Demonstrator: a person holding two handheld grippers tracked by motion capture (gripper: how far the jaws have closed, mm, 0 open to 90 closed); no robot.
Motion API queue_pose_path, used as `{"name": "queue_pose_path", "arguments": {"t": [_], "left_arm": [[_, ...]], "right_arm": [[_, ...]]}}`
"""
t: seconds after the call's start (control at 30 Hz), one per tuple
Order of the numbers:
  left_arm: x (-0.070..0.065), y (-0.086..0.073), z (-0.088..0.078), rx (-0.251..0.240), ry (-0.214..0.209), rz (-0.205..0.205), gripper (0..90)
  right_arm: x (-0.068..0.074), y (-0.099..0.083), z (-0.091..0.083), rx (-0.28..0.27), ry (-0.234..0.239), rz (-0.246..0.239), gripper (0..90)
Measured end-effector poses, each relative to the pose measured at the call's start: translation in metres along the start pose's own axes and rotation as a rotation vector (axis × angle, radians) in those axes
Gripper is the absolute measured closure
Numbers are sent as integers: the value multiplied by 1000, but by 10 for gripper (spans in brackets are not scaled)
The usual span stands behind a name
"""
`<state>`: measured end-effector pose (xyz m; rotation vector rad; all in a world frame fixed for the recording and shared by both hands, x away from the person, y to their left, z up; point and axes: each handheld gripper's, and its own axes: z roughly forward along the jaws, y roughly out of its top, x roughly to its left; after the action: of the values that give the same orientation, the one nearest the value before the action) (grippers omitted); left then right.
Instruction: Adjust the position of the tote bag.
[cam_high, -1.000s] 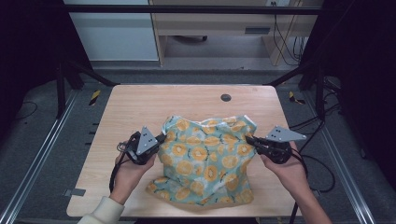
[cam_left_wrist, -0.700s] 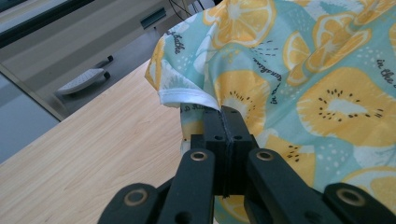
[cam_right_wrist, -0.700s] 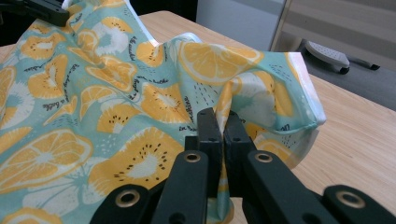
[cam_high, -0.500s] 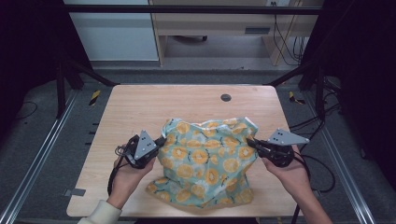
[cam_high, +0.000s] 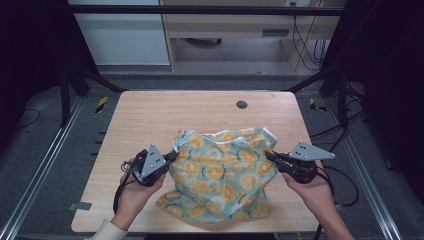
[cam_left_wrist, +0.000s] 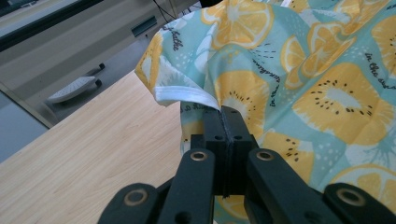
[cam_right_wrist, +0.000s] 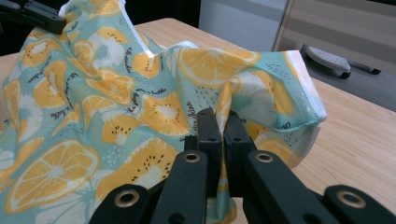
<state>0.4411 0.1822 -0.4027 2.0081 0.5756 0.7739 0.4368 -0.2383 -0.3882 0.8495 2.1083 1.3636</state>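
A teal cloth (cam_high: 220, 175) printed with orange citrus slices lies bunched on the near half of the desk (cam_high: 150, 120), well this side of the small dark grommet (cam_high: 242, 104) set in the desk's far edge. The left tongs (cam_high: 172, 156) are clenched on the cloth's left hem, the right tongs (cam_high: 268, 155) clenched on a fold at its right edge, lifting both sides slightly.
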Motion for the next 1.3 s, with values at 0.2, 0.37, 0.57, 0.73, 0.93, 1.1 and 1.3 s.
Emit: {"name": "queue_pose_path", "arguments": {"t": [0.2,0.37,0.57,0.73,0.93,1.1,1.3], "left_arm": [[-3,-2,-4,-8,-10,-3,900],[-5,-4,-5,-6,-14,0,900],[-8,-9,-5,-3,-23,-9,900],[-11,-10,-7,-9,-35,-12,900],[-14,-11,-12,-25,-53,-27,900],[-18,-14,-16,-31,-66,-31,900],[-22,-19,-22,-46,-96,-34,900]], "right_arm": [[3,-2,-5,-8,6,2,884],[5,-4,-8,-8,11,3,884],[8,-7,-8,0,18,-2,883],[10,-10,-11,-1,24,1,882],[12,-13,-15,-3,37,7,879],[15,-18,-18,1,42,10,879],[19,-24,-21,6,57,14,874]]}}
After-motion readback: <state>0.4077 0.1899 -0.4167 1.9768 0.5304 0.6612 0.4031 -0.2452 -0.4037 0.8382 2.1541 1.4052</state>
